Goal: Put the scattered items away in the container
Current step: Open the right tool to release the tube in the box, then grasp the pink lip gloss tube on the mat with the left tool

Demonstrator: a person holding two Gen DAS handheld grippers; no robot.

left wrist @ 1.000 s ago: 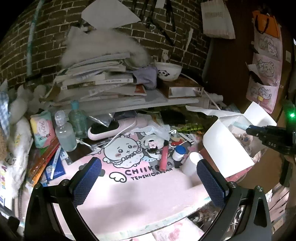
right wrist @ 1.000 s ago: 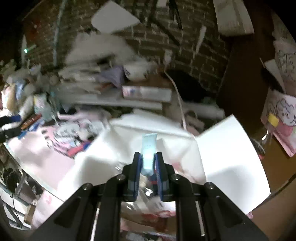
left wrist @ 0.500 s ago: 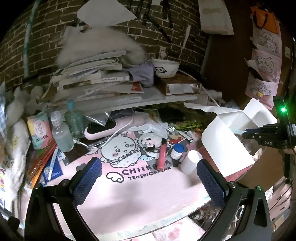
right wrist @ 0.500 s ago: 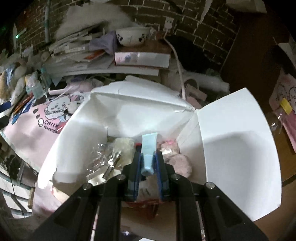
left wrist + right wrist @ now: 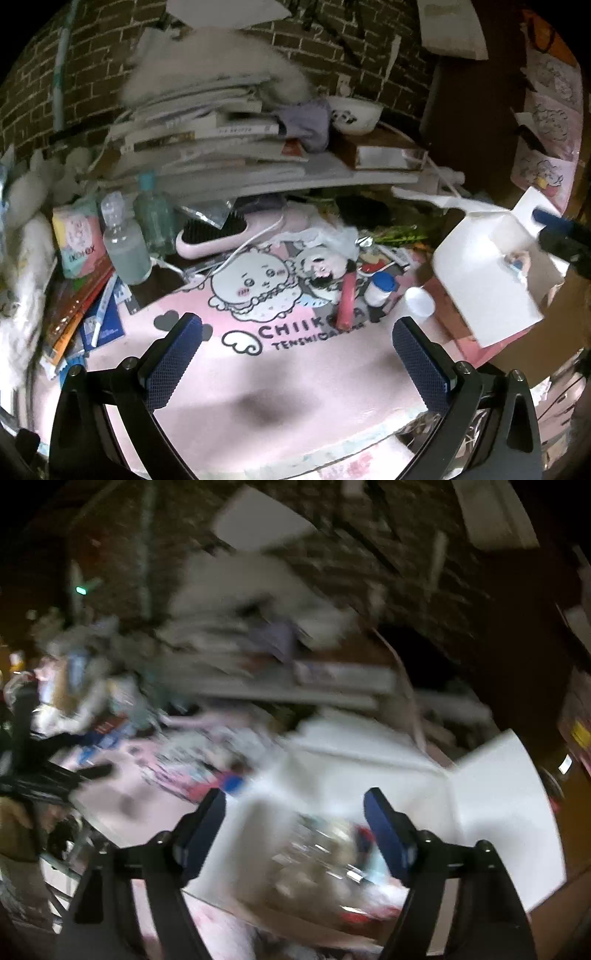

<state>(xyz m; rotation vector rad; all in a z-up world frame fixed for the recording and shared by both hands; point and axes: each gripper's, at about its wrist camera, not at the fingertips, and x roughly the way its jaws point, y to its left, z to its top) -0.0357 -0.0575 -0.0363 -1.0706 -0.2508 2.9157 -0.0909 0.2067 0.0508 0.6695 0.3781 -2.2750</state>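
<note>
My left gripper is open above the pink cartoon mat, nothing between its blue pads. Ahead of it on the mat lie a red tube, a small white bottle with a blue cap and a white round jar. The white cardboard box stands open at the mat's right end. In the blurred right wrist view, my right gripper hangs over that box, its jaws opening and empty. A pale blue tube lies among the box's contents.
A pink hairbrush, two clear bottles and a tissue pack sit at the mat's far left. Pens and booklets lie at its left edge. Stacked books and a panda bowl crowd the shelf before the brick wall.
My right gripper opened and let go of the pale blue tube, which now lies in the box; its view swung away and blurred. My left gripper sank slightly toward the mat.
</note>
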